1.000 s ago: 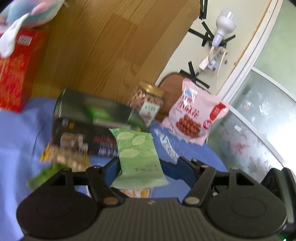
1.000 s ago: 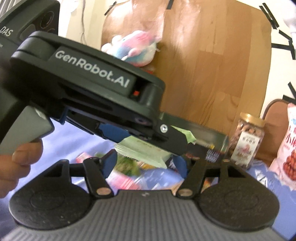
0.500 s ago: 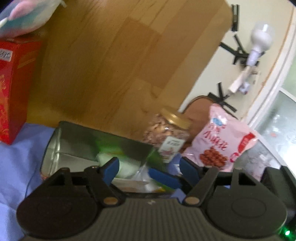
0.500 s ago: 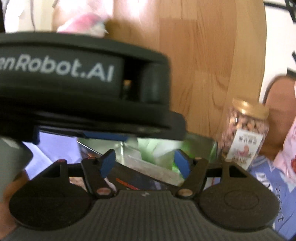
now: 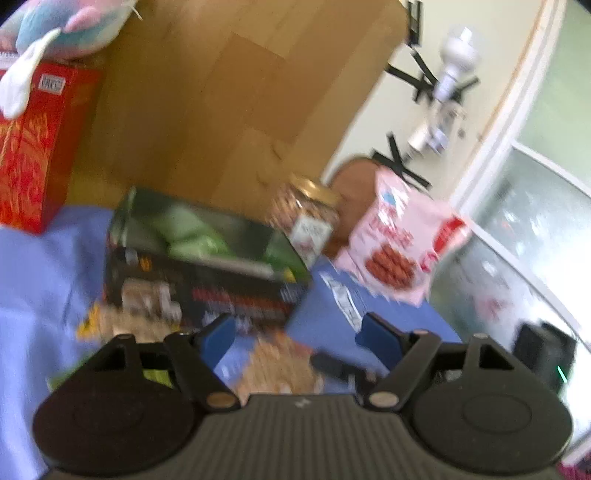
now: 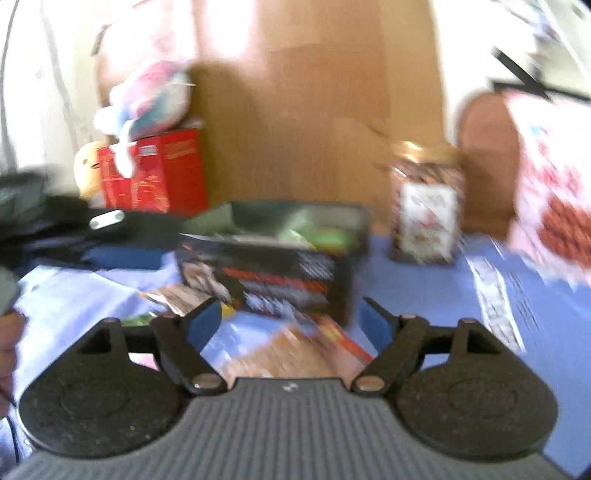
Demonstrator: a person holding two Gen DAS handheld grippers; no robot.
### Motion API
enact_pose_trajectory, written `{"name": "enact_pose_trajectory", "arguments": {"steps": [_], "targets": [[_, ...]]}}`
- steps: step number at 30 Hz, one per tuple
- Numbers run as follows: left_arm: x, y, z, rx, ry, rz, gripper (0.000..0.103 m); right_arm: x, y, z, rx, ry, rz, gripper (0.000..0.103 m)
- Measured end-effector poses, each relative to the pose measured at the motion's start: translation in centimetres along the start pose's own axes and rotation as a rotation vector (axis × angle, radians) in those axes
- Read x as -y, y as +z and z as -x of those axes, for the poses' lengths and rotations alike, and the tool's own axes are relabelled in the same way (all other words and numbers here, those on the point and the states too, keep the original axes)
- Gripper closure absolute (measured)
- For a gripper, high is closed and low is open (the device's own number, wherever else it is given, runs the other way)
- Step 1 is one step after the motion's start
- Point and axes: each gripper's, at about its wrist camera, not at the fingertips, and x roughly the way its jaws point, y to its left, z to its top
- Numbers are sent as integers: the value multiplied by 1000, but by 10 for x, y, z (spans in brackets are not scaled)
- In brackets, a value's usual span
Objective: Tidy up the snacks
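Note:
A black open-top snack box (image 5: 207,273) stands on the blue cloth, also in the right wrist view (image 6: 280,258). A green snack packet (image 5: 192,236) lies inside it; green shows inside in the right wrist view (image 6: 317,232) too. My left gripper (image 5: 295,332) is open and empty, just in front of the box. My right gripper (image 6: 291,321) is open and empty, also in front of the box. An orange snack packet (image 5: 280,365) lies on the cloth under the left gripper and shows under the right one (image 6: 295,350). Both views are blurred.
A jar of nuts (image 5: 306,218) and a pink snack bag (image 5: 399,243) stand right of the box. A red carton (image 5: 29,147) with a plush toy (image 5: 62,26) on top is at the left. More packets (image 5: 125,317) lie front left. A wooden panel (image 5: 229,96) stands behind.
My left gripper let go of the green packet into the box and pulled back, open. The left gripper has moved out of the right wrist view.

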Motion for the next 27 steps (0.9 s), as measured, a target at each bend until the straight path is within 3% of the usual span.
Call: {"name": "enact_pose_trajectory", "arguments": {"steps": [4, 7, 9, 10, 14, 20, 23, 27], "targets": [[5, -30, 7, -60, -3, -10, 25, 37, -6, -16, -70, -34, -161, 19], [5, -46, 13, -83, 6, -10, 25, 51, -11, -39, -155, 36, -276, 19], [2, -53, 16, -96, 22, 1, 25, 44, -13, -42, -151, 74, -294, 18], [-2, -57, 18, -101, 34, 13, 25, 39, -16, -40, -156, 94, -286, 21], [-19, -65, 24, -111, 61, 82, 25, 7, -20, -39, -195, 167, -201, 48], [-39, -68, 29, -98, 107, 160, 25, -24, -28, -23, -198, 211, -66, 59], [-47, -68, 27, -101, 119, 195, 25, -38, -29, -12, -173, 200, 24, 61], [-52, -68, 25, -103, 121, 222, 21, -49, -29, 5, -119, 200, 116, 70]]}}
